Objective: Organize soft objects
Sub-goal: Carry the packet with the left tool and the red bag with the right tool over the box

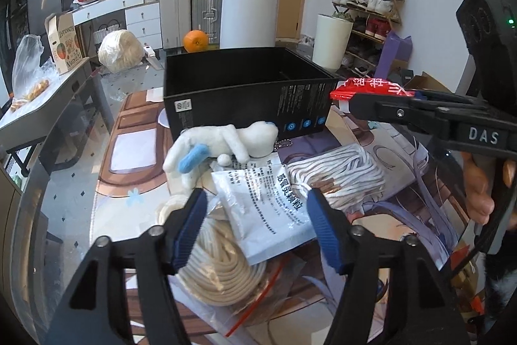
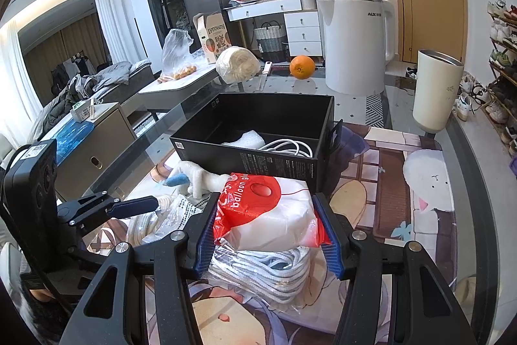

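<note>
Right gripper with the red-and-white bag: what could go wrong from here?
1. The right gripper pinches the red-and-white bag only at its near end; the soft bag could sag or slip before reaching the black box.
2. The box already holds a white cable and white padding, so the bag might sit high.
3. The open left gripper hovers over the paper sachet close by; the two could bump.

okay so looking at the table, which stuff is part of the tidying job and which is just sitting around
Job: red-and-white packet in right claw, plush toy, white sachet, rope bundles, black box.
Lying about: orange, white tumbler, kettle.
</note>
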Tool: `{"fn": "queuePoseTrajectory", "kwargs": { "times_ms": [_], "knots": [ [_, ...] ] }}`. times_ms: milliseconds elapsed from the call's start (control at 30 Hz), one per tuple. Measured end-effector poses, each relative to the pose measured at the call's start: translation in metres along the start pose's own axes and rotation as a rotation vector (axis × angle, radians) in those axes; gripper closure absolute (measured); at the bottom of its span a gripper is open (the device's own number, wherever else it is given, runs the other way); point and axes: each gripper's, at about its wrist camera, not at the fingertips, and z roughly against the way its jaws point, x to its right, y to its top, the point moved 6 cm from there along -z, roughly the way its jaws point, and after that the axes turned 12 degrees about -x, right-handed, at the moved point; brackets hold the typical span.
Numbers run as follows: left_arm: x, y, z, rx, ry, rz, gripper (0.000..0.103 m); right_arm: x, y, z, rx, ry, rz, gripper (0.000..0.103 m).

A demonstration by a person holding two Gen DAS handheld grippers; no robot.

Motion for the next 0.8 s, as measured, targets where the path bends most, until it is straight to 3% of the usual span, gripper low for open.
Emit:
{"fn": "queuePoseTrajectory", "kwargs": {
  "times_ms": [67,300,467,633,800],
  "knots": [
    [0.002,0.002,-0.005,-0.007,0.006,0.003,0.028,0.000,0.000,0.000,0.001,-0.001,0.000,0.047],
    [0.012,0.004,-0.023,-0.049,0.044,-0.033,0.030,0.003,0.001,0.000,0.001,-0.005,-0.001,0.047],
    [0.011,0.002,-0.026,-0.054,0.063,-0.046,0.050,0.002,0.000,0.000,0.001,-0.003,0.000,0.047],
    [0.012,-0.001,-0.023,-0.035,0.047,-0.064,0.059,0.002,0.000,0.000,0.002,-0.004,0.001,0.047],
    [0.009,-0.003,-0.013,-0.010,0.028,-0.056,0.061,0.004,0.000,0.001,0.006,-0.003,0.002,0.047]
  ]
}}
